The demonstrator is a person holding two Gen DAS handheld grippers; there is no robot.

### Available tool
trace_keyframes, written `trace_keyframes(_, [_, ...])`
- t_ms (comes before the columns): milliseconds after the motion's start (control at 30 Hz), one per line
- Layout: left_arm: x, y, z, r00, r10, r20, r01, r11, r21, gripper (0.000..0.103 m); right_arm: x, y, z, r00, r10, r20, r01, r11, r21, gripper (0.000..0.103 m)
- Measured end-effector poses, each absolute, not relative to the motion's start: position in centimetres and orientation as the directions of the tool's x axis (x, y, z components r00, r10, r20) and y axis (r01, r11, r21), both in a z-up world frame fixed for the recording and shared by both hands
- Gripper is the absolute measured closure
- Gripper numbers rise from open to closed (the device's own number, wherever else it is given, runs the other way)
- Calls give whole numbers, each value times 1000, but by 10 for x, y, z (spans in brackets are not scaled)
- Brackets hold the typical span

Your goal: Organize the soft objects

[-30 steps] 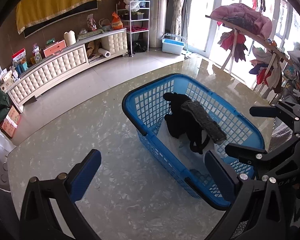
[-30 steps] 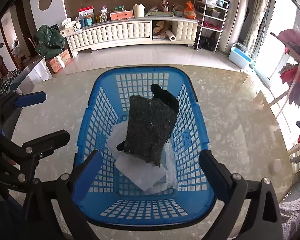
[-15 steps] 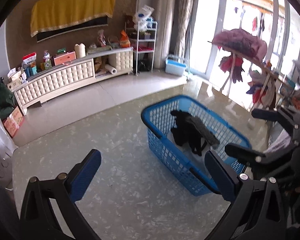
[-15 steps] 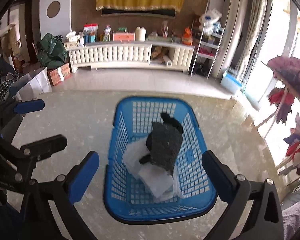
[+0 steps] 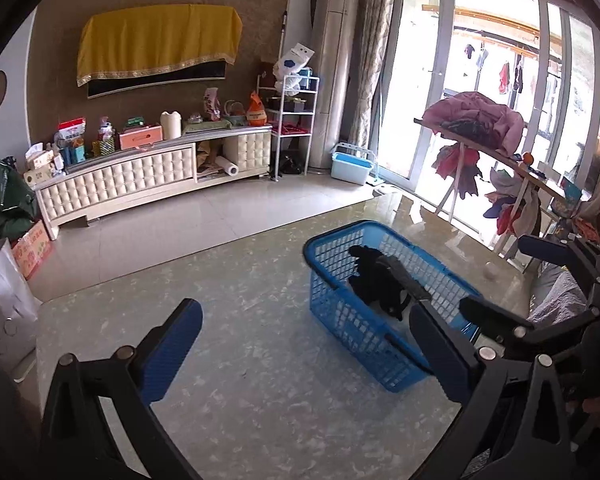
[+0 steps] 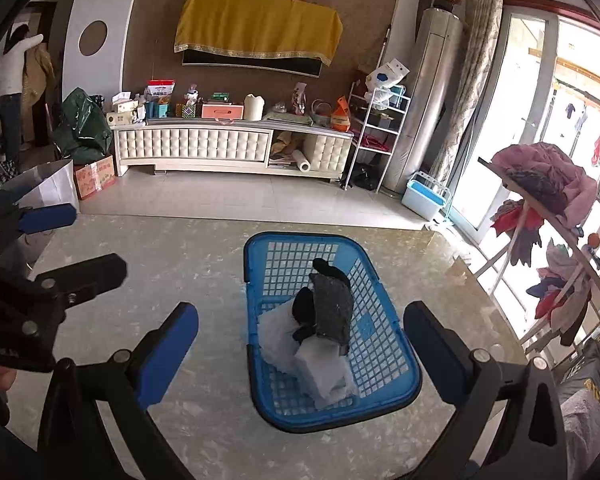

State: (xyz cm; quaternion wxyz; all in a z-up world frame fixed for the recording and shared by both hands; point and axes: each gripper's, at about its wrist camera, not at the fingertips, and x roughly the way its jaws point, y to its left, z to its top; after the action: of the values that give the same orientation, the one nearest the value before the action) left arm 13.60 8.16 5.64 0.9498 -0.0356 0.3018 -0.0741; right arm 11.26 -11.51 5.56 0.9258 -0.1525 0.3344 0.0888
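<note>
Marbled tabletop, glossy, bearing one blue plastic basket. Basket contents: white folded cloths at bottom; black garment above; dark grey speckled cloth topmost, tilted. Left gripper: fingers spread wide, empty, raised beside basket. Right gripper: fingers spread wide, empty, raised above basket's near end.

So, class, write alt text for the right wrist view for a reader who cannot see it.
A blue basket sits on a marbled table, holding a dark grey cloth draped over black and white soft items. The open right tool frames it, empty; the left tool shows at the left edge, open too.
</note>
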Motion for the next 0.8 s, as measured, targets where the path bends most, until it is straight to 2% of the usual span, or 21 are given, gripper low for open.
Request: trace_keyframes(800, [104, 102, 71, 850, -127, -511, 80, 990, -114, 0, 91, -97, 65, 762, 138, -633, -327, 925, -193, 0])
